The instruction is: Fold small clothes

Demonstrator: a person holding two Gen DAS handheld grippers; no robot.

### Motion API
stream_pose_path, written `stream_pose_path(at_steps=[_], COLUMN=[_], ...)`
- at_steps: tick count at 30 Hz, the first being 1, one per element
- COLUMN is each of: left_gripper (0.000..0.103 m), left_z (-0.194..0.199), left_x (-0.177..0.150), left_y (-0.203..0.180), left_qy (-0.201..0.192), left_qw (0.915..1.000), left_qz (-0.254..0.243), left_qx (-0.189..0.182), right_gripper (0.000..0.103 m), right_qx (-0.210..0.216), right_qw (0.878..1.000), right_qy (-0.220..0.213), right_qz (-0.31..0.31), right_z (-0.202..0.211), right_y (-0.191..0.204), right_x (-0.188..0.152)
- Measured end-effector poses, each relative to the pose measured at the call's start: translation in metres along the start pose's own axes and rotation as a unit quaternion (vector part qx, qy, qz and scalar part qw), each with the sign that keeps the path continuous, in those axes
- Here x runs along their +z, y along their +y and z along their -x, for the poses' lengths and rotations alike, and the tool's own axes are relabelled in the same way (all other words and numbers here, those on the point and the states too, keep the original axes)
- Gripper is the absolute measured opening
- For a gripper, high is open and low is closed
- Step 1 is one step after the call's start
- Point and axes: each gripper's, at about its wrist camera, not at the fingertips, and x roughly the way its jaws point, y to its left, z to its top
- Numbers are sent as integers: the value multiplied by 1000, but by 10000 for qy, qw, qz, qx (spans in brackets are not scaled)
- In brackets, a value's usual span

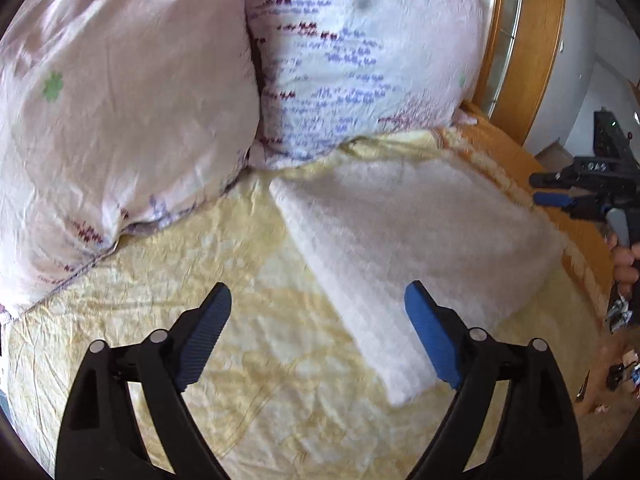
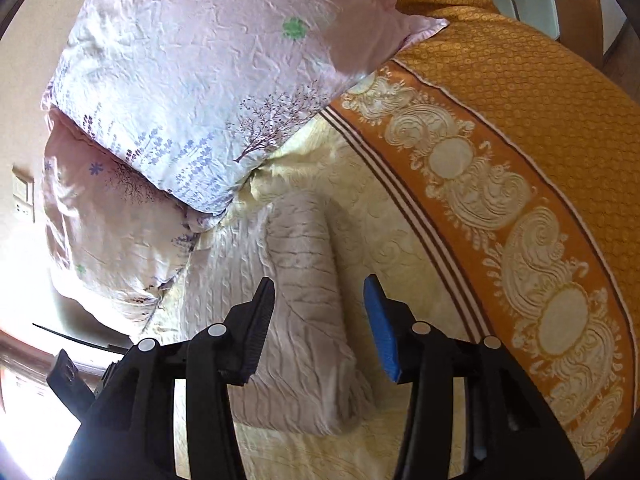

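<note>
A folded white knitted garment (image 1: 416,248) is seen lying flat on the pale yellow bedspread (image 1: 248,320), as a neat oblong with its long edges running diagonally. In the right wrist view the same garment (image 2: 304,320) shows a cable-knit pattern and a rounded fold along its right edge. Its far end lies close to the two pillows (image 1: 120,112) that are stacked at the head of the bed; whether it touches them cannot be told.

The left gripper (image 1: 318,334) is held above the bedspread with its jaws spread wide and nothing between the pads; its right finger overlaps the garment's near corner in the picture, but no pressing is seen. The right gripper (image 2: 320,324) is held over the garment's middle with its jaws partly apart, and the fabric is not clamped. In the left wrist view it (image 1: 548,188) appears beyond the garment's right edge, gripped by a hand (image 1: 624,260).

Bare bedspread is left open to the left of the garment and in front of it. To the right, an orange patterned border (image 2: 500,184) runs alongside, and a wooden frame (image 1: 536,48) bounds the bed's far corner.
</note>
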Motion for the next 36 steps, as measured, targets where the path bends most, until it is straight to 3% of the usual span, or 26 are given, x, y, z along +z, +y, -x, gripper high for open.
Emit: stream_pose_path(at_steps=[3, 6, 8, 9, 11, 13, 14, 16, 18, 22, 24, 26, 28, 31, 36], left_gripper=[101, 101, 101, 101, 100, 100, 100, 100, 101, 101, 101, 101, 101, 100, 93], left_z=[-17, -46, -62, -71, -84, -85, -83, -82, -79, -79, -80, -78, -78, -87, -103], left_x=[26, 32, 28, 25, 18, 12, 12, 13, 15, 18, 19, 19, 19, 11, -4], left_y=[-16, -37, -48, -51, -52, -45, -43, -39, -34, -24, -17, -2, 21, 60, 87], left_qy=[28, 464, 562, 700, 998, 1014, 997, 966, 942, 959, 984, 984, 1046, 1258, 1573], left_qw=[9995, 9984, 9973, 9962, 9937, 9941, 9944, 9946, 9945, 9922, 9921, 9930, 9912, 9743, 9460], left_qz=[-90, -254, -470, -517, -499, -379, -345, -331, -292, -242, -139, 180, 787, 1804, 2502], left_qx=[-311, -181, -71, -5, 95, 50, 59, 202, 355, 755, 769, 629, 190, -484, -1328], right_gripper=[48, 48, 27, 24, 24, 25, 27, 49, 62, 74, 74, 74, 74, 75, 75], right_qx=[30, -73, -345, -535, -477, -368, -330, -244, -83, 194, 300, 456, 510, 594, 917], right_qw=[9996, 9981, 9968, 9958, 9959, 9965, 9966, 9965, 9965, 9942, 9916, 9883, 9852, 9839, 9779], right_qy=[286, 607, 713, 737, 766, 754, 754, 796, 806, 999, 1190, 1378, 1564, 1642, 1846], right_qz=[-79, -123, 40, 132, 46, 29, 13, -96, -211, -346, -418, -466, -472, -380, -351], right_z=[-24, -47, -58, -62, -65, -61, -58, -54, -49, -45, -48, -51, -56, -60, -70], right_y=[6, 8, 12, 12, 9, 7, 5, -3, -10, -19, -23, -25, -25, -20, -13], right_x=[11, 16, 14, 14, 14, 16, 17, 19, 23, 26, 26, 24, 22, 21, 22])
